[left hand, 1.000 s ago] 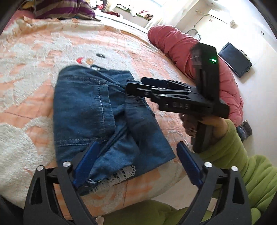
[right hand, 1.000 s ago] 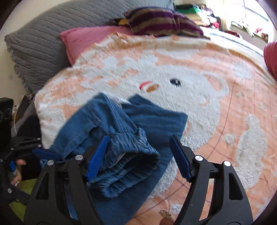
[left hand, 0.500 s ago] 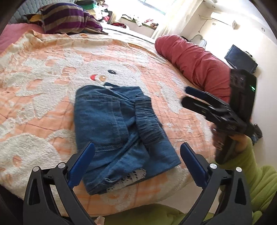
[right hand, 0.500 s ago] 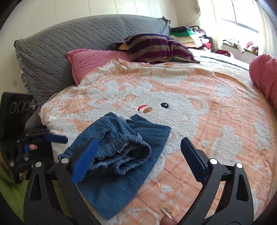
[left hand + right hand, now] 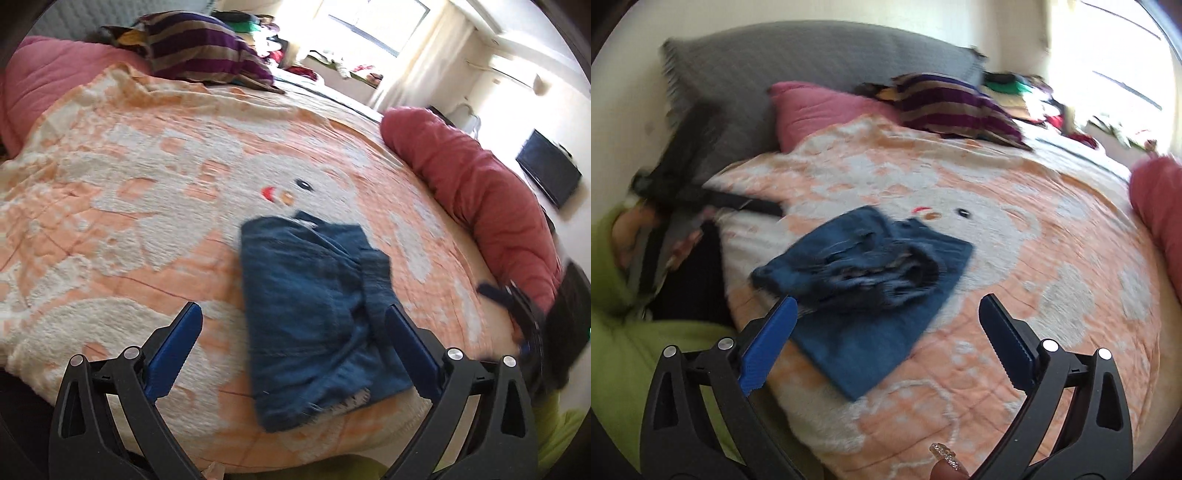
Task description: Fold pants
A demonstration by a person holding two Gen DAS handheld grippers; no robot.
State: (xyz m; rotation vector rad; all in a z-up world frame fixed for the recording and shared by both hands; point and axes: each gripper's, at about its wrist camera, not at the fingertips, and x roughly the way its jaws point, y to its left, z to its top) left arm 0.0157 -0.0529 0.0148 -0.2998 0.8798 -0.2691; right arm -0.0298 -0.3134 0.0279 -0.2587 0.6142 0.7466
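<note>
The blue denim pants (image 5: pixel 314 302) lie folded into a small bundle on the peach bear blanket (image 5: pixel 129 206) near the bed's front edge; they also show in the right wrist view (image 5: pixel 871 288). My left gripper (image 5: pixel 293 343) is open and empty, held above and short of the pants. My right gripper (image 5: pixel 886 339) is open and empty, also held back from the pants. The right gripper shows blurred at the right edge of the left wrist view (image 5: pixel 524 314). The left gripper shows blurred at the left of the right wrist view (image 5: pixel 701 192).
A red rolled quilt (image 5: pixel 480 199) lies along the bed's right side. A striped pillow (image 5: pixel 207 51), a pink pillow (image 5: pixel 820 107) and a grey headboard cushion (image 5: pixel 783 74) sit at the head. A black screen (image 5: pixel 546 177) hangs on the wall.
Both grippers have pulled back and away from the pants, which lie released on the blanket. The right gripper has moved off to the right, the left gripper to the left.
</note>
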